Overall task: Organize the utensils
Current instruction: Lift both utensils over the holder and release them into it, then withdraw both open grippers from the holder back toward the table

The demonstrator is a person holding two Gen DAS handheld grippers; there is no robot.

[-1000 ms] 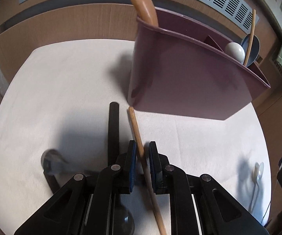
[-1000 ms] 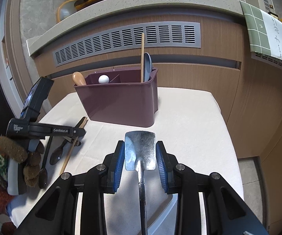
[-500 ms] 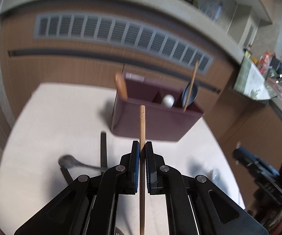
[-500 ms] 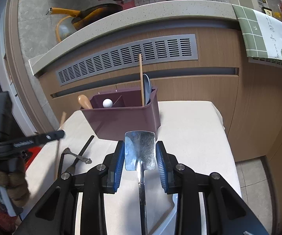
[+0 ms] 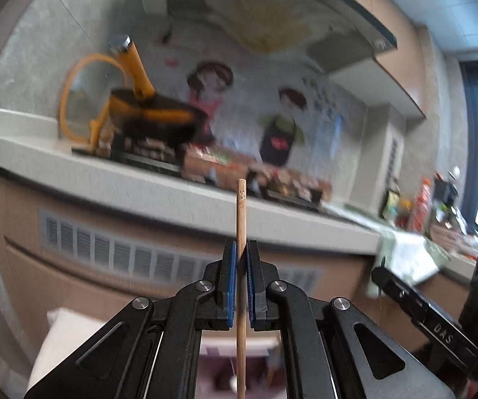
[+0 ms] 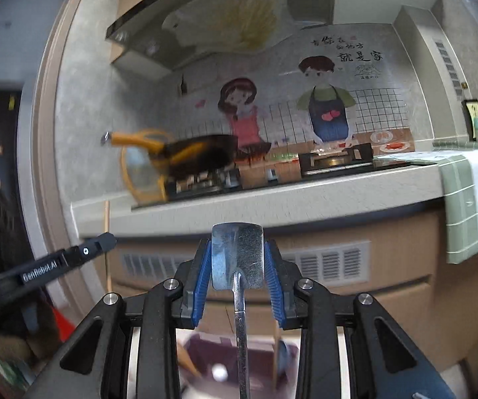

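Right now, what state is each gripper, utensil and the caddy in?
Left gripper: shut on chopstick.
Chopstick: upright, raised above caddy.
Right gripper: shut on spatula.
Spatula: blade up, handle down toward caddy.
Caddy: on table, holding several utensils.

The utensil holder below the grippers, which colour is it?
The utensil holder is dark purple, a maroon tone. It shows best in the right wrist view.

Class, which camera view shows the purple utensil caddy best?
The right wrist view: the purple utensil caddy shows its rim, dividers and utensils below the hand-held gripper. The left wrist view shows only a blurred sliver.
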